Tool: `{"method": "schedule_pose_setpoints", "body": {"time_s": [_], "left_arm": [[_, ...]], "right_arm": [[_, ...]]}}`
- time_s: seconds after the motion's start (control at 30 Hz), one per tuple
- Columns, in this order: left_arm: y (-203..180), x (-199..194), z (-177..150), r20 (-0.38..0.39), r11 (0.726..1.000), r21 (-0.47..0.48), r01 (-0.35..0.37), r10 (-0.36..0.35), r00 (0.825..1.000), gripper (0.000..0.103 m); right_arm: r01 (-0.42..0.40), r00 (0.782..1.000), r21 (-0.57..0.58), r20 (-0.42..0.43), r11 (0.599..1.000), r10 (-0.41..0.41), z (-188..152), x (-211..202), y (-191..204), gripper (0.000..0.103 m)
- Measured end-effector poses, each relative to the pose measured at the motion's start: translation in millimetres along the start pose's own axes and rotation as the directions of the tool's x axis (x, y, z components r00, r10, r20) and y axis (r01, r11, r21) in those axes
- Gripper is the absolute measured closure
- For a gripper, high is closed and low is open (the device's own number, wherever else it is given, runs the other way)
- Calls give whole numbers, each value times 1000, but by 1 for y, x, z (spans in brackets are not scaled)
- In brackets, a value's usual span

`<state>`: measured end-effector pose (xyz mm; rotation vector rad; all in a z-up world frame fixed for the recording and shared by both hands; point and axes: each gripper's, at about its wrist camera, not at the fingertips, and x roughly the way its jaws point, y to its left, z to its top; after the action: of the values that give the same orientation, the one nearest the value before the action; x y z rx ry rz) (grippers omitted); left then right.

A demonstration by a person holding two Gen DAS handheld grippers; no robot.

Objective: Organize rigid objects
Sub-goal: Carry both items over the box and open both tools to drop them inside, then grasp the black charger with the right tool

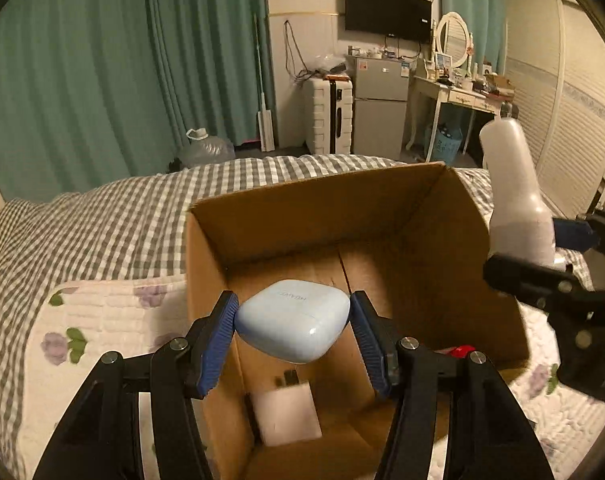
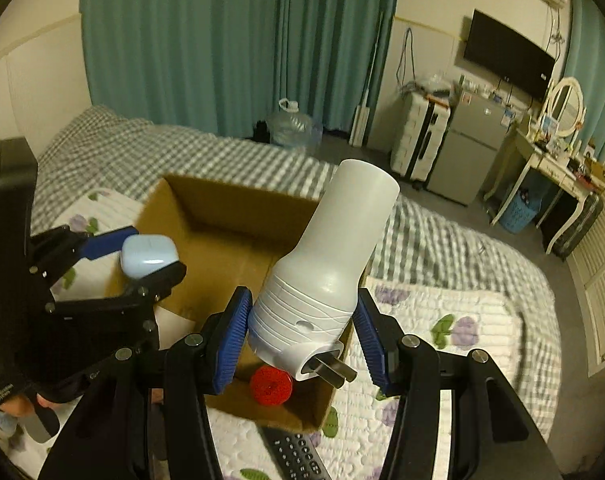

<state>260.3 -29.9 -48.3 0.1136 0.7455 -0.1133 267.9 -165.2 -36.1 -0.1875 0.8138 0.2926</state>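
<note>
In the left wrist view, the left gripper point(image 1: 293, 322) fills the bottom of the frame, its jaws clamped on a pale blue earbud case point(image 1: 292, 326) at the centre. The case hangs above the open cardboard box point(image 1: 206, 264), which sits on the bed point(image 1: 102, 220) with its checked and flowered covers. On the box floor, low in the frame, lies a white block point(image 1: 288, 414) (blurred, with dark prongs at its upper end), and a bit of a red thing point(image 1: 460, 350) peeks out by the gripper's right finger. At the right edge, the right gripper point(image 1: 542, 248) holds a white plug-in device point(image 1: 516, 184) upright, just outside the box's right wall.

In the right wrist view, the right gripper point(image 2: 302, 328) has its jaws clamped on the ribbed base of the white plug-in device point(image 2: 334, 256), whose two metal prongs point toward the lower right. It hangs over the near right corner of the cardboard box point(image 2: 222, 216). A red round cap point(image 2: 271, 385) lies in that corner below it. At left, the left gripper point(image 2: 142, 252) holds the earbud case point(image 2: 148, 260) over the box's left edge. A dark remote control point(image 2: 294, 454) lies on the bed point(image 2: 442, 320) at the bottom centre, just outside the box.
</note>
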Motion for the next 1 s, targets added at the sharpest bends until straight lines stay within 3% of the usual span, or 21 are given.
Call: {"method": "schedule_pose_setpoints", "body": {"time_s": [0.17,0.3,0.4,0.6,0.87,0.9,0.93,1.0], "left_arm": [[-7,4,-4,5,999,29,40,-40,999,42],[-10,-9,-8,27,998,59,-11,9,1000,38],[-9,-25,-8,40,998,60,-6,3,999,35],[10,-56,-9,62,999,26,-34,32,998,33],[55,-69,-37,50,996,-72,-56,60,997,33],[60,-69,-40,45,995,-79,-61,65,997,33],[64,-69,-43,41,994,-86,-62,66,997,33],[70,-72,-49,35,994,-97,-57,61,998,33]], "right_arm": [[3,1000,3,-15,1000,-3,-10,17,-7,51],[17,1000,8,-16,1000,-17,-11,13,-7,51],[30,1000,-6,-10,1000,-30,-9,4,-2,51],[38,999,-20,-22,999,-39,-4,-3,12,51],[51,996,-41,-64,998,-54,-5,25,38,50],[64,996,-42,-61,997,-66,-5,26,40,43],[74,996,-40,-55,996,-76,-4,27,42,27],[81,996,-21,-21,996,-82,-4,21,43,18]]}}
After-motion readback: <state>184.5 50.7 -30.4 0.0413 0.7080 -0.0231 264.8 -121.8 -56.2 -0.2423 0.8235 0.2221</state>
